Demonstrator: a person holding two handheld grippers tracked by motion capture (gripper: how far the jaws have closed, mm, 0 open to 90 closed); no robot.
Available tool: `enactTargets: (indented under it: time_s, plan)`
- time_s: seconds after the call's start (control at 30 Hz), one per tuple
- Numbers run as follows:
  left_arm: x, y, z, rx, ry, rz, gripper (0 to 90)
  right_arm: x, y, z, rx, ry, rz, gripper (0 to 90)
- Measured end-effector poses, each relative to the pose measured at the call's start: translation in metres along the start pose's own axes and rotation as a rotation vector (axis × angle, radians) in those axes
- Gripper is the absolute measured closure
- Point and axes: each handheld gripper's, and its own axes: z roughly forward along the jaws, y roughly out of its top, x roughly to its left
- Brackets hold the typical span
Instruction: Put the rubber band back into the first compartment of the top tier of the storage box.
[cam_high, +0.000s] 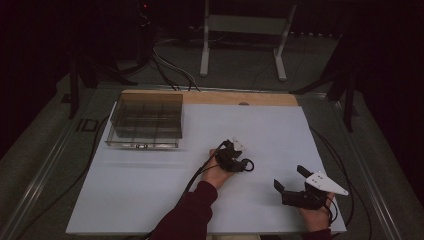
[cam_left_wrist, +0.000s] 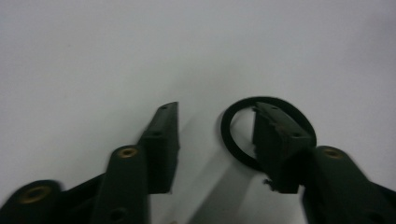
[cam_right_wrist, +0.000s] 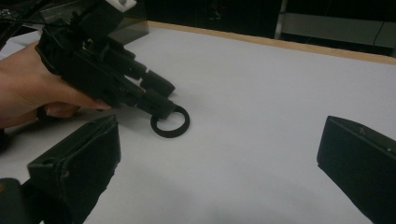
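1. Black and spread apart, the jaws of your left gripper (cam_left_wrist: 215, 135) hold nothing: in the left gripper view one jaw tip stands over the inside of a black ring (cam_left_wrist: 236, 135) and the other lies outside it on the bare surface.
2. In the right gripper view that left gripper (cam_right_wrist: 163, 95) slants down to the ring (cam_right_wrist: 170, 122), its lower jaw tip at the ring's near rim; whether it touches cannot be told.
3. Your right gripper (cam_high: 291, 179) is also released, its jaws wide apart with nothing between them, sitting near the table's front right corner, well apart from the ring.
4. In the high view the ring (cam_high: 247, 165) lies flat on the white table (cam_high: 150, 180), about midway across, just beside the left gripper (cam_high: 239, 161).
5. Your left hand (cam_high: 216, 172) wraps the left gripper's body, with a dark red sleeve (cam_high: 187, 215) running back to the bottom edge. Your right hand (cam_high: 316, 216) holds the right gripper from below.
6. A clear box (cam_high: 145, 121) with inner compartments stands on the far left part of the table, well away from both grippers.
7. A bare wooden strip (cam_high: 235, 98) runs along the table's far edge; beyond it stand the white legs of a frame (cam_high: 240, 40) on a dark floor.
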Motion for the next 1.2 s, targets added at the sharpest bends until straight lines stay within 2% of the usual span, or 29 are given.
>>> enactTargets:
  time_s: [0.2,0.23,0.4,0.53,0.83,1.2]
  plan:
    - [0.004,0.002,-0.006,0.046,-0.006,0.016,84.9,0.0,0.0,0.0,0.001,0.001,-0.001,0.0]
    - [0.005,0.001,-0.007,0.051,-0.005,0.018,87.4,0.0,0.0,0.0,0.001,0.001,-0.002,0.0]
    - [0.011,-0.002,-0.013,0.047,0.002,0.002,88.5,0.0,0.0,0.0,0.001,0.001,0.002,0.0]
    - [0.015,-0.002,-0.021,0.025,0.0,-0.023,88.5,0.0,0.0,0.0,0.002,0.001,0.001,0.0]
    - [0.018,0.001,-0.035,0.0,0.004,-0.034,88.4,0.0,0.0,0.0,0.003,0.001,0.004,0.0]
    - [0.031,0.008,-0.062,-0.028,0.041,-0.046,88.4,-0.001,0.0,0.0,0.002,0.002,0.004,0.0]
